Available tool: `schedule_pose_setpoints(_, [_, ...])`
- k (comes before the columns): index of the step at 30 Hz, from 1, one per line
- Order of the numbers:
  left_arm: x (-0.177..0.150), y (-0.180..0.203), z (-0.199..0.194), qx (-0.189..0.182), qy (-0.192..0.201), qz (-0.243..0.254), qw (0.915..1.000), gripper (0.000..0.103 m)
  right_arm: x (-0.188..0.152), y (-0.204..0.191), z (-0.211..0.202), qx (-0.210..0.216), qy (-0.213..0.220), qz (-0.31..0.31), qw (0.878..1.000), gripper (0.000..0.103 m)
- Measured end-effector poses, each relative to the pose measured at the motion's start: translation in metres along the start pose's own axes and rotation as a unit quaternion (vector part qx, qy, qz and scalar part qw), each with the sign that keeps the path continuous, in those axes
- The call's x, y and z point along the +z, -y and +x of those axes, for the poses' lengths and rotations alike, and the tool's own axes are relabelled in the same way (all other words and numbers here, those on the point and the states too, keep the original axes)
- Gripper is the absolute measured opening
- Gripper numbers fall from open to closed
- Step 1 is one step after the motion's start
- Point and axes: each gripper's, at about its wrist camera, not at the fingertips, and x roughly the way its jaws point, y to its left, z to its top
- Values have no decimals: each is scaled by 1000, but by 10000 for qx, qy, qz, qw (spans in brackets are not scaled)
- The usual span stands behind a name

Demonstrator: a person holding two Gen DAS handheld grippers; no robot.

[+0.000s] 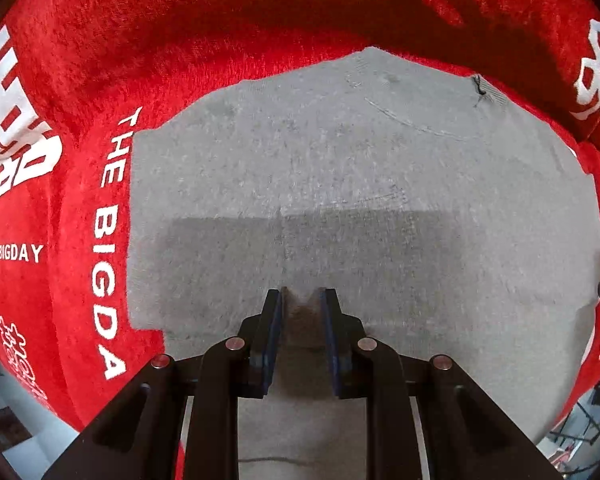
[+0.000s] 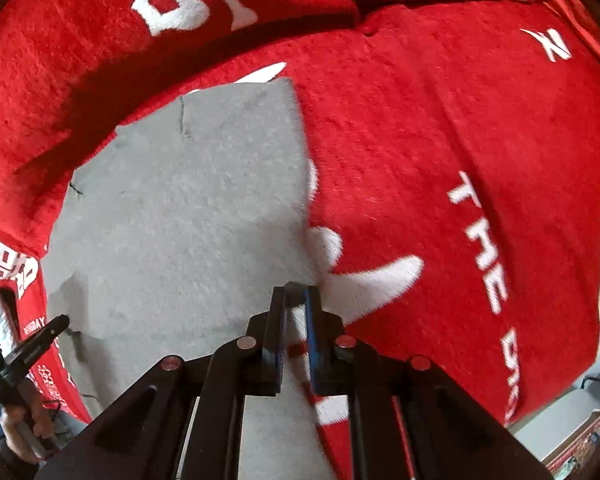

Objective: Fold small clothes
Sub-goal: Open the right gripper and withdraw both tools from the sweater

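Observation:
A grey garment (image 1: 340,168) lies flat on a red blanket. In the left wrist view my left gripper (image 1: 302,294) points straight down at its near part, jaws close together and pinching a small raised ridge of the grey cloth. In the right wrist view the grey garment (image 2: 188,208) fills the left half. My right gripper (image 2: 297,290) sits on its right edge, jaws nearly together with the edge of the cloth between the pads. The left gripper (image 2: 54,330) shows at the garment's lower left corner, held by a hand (image 2: 20,424).
The red plush blanket (image 2: 440,140) with white lettering covers the surface on all sides of the garment and bunches up in a fold (image 1: 300,8) behind it. Floor and clutter (image 1: 580,428) show past the blanket's near edge.

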Motion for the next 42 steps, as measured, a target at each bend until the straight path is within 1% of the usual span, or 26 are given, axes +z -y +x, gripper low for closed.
schedule_pose_setpoints(4, [-10,-4,-10,-29,-21,26,10000,22,-12,12,-14,183,-88,255,9995,11])
schedule_pose_setpoints(7, [-20,-2,-22,-2,3,47,10000,22,-20,10,-20,205,-112,258,9994,11])
schedule_pose_setpoints(11, [-32,2,-28,-104,-185,150,9997,22,-33,0,-26,260,-190,187,9993,11])
schedule_pose_setpoints(13, [-39,9,-32,-83,-294,256,9992,23,-38,-5,-29,298,-244,153,9991,11])
schedule_pose_setpoints(15, [-46,18,-38,-24,-367,319,9988,57,-40,-13,-26,323,-309,128,9989,12])
schedule_pose_setpoints(16, [-49,19,-42,-11,-395,292,9988,86,-42,-16,-27,333,-342,124,9988,15])
schedule_pose_setpoints(17, [-51,20,-49,13,-345,250,9991,91,-46,-17,-29,353,-369,112,9986,17])
schedule_pose_setpoints(18, [-54,22,-54,17,-309,264,9992,91,-48,-21,-32,381,-408,78,9984,18])
schedule_pose_setpoints(21, [-62,29,-69,120,-358,310,9988,91,-54,-29,-42,416,-452,-58,9981,22])
schedule_pose_setpoints(25, [-70,32,-80,186,-516,256,9982,91,-62,-39,-59,401,-461,-320,9976,43])
schedule_pose_setpoints(26, [-73,32,-84,181,-534,217,9982,92,-63,-41,-63,402,-456,-367,9975,46])
schedule_pose_setpoints(29, [-78,32,-97,182,-549,88,9983,92,-69,-44,-73,426,-513,-489,9966,47])
schedule_pose_setpoints(30, [-80,31,-101,183,-554,30,9983,92,-71,-45,-76,438,-541,-507,9963,50])
schedule_pose_setpoints(31, [-82,31,-105,203,-567,-3,9982,101,-73,-45,-80,453,-575,-528,9959,55])
schedule_pose_setpoints(32, [-85,32,-109,241,-590,-36,9980,103,-74,-45,-82,463,-587,-544,9957,57])
schedule_pose_setpoints(35, [-91,35,-123,321,-603,-98,9976,103,-81,-46,-94,491,-579,-636,9951,74])
schedule_pose_setpoints(36, [-93,36,-128,306,-602,-116,9976,103,-82,-46,-97,511,-563,-670,9949,76])
schedule_pose_setpoints(38, [-97,38,-135,316,-587,-129,9977,103,-84,-48,-103,516,-489,-732,9948,85])
schedule_pose_setpoints(42, [-103,41,-148,262,-597,-171,9977,103,-83,-51,-119,456,-214,-951,9942,87])
